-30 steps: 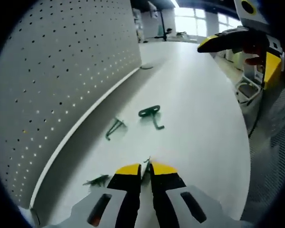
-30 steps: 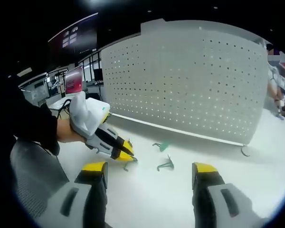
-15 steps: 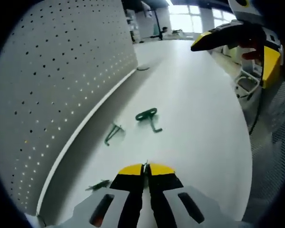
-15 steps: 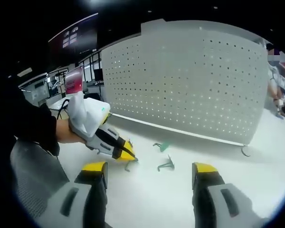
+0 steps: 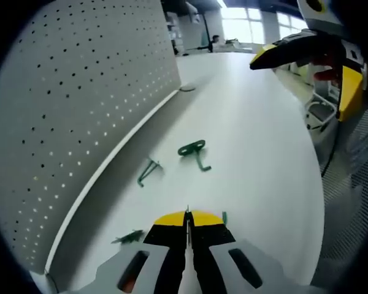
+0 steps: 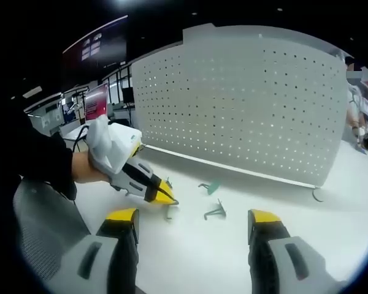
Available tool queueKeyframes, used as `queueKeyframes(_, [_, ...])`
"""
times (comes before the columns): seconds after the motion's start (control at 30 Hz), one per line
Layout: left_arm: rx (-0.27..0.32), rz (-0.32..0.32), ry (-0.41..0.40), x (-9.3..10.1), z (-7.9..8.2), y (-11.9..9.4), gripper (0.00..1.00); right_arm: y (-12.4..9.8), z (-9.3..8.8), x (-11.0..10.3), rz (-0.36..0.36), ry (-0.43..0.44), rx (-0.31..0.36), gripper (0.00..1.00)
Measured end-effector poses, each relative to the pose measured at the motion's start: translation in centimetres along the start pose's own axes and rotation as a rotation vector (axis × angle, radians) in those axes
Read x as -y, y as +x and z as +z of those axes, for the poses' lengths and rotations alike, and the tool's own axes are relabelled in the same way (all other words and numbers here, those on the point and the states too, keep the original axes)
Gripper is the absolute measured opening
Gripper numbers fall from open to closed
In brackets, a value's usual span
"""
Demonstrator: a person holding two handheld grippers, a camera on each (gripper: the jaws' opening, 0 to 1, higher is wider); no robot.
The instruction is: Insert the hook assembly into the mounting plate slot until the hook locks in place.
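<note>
1. Lifted a little since the earlier frames, the left tool [image 5: 186, 219] holds a small green hook [image 5: 224, 217] clear of the white worktop [image 5: 257, 159]; before, its tips were down on the surface with only a sliver of the hook showing.
2. Its yellow-tipped jaws are pressed together on that hook, whose end pokes out at about 2 o'clock from the tips in the left gripper view.
3. In the right gripper view the left tool [image 6: 169, 199] has risen and swung slightly toward 3 o'clock, with the hook [image 6: 170, 212] hanging just under its tips.
4. The right tool [image 6: 193, 222] is unchanged: jaws wide apart, nothing between them, hovering above the worktop [image 6: 331, 226].
5. Three more green hooks lie unmoved on the worktop in the left gripper view: a looped one [image 5: 195, 152] at 12 o'clock from the left tool, a thin one [image 5: 148, 171] at 11 o'clock, and one [image 5: 128, 236] at 9 o'clock near the board's foot.
6. The grey perforated mounting plate [image 6: 251, 104] stands upright along the worktop's far edge, well apart from the held hook.
</note>
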State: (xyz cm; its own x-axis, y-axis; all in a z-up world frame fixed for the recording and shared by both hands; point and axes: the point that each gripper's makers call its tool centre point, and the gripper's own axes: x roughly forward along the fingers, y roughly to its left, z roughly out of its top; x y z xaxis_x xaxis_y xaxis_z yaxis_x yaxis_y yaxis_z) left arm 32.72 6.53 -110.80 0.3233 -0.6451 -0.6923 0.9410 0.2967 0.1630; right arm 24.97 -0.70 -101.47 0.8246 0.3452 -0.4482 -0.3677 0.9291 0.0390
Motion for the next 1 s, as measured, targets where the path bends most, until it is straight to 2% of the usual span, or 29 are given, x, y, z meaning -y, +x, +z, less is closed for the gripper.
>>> queueKeyframes(0.33, [0.082,0.011,-0.110,-0.2,1.1,-1.7,0.01,0.1,-0.2,-0.2,0.003,-0.008,-0.010,0.69])
queueKeyframes(0.47, [0.146,0.019,-0.180,-0.4,2.1,-2.8,0.01,0.0,0.1,-0.3,0.004,-0.014,-0.001,0.66])
queueKeyframes(0.8, [0.273,0.036,-0.304,-0.6,3.7,-5.9,0.01,-0.1,1.2,-1.2,0.017,-0.037,0.035,0.53])
queueKeyframes(0.9, [0.307,0.037,-0.333,-0.3,4.1,-6.7,0.01,0.0,1.8,-2.0,0.031,-0.035,0.058,0.50])
queueKeyframes(1.0, [0.349,0.036,-0.374,-0.2,4.7,-7.6,0.01,0.2,2.4,-3.1,0.050,-0.051,0.070,0.42])
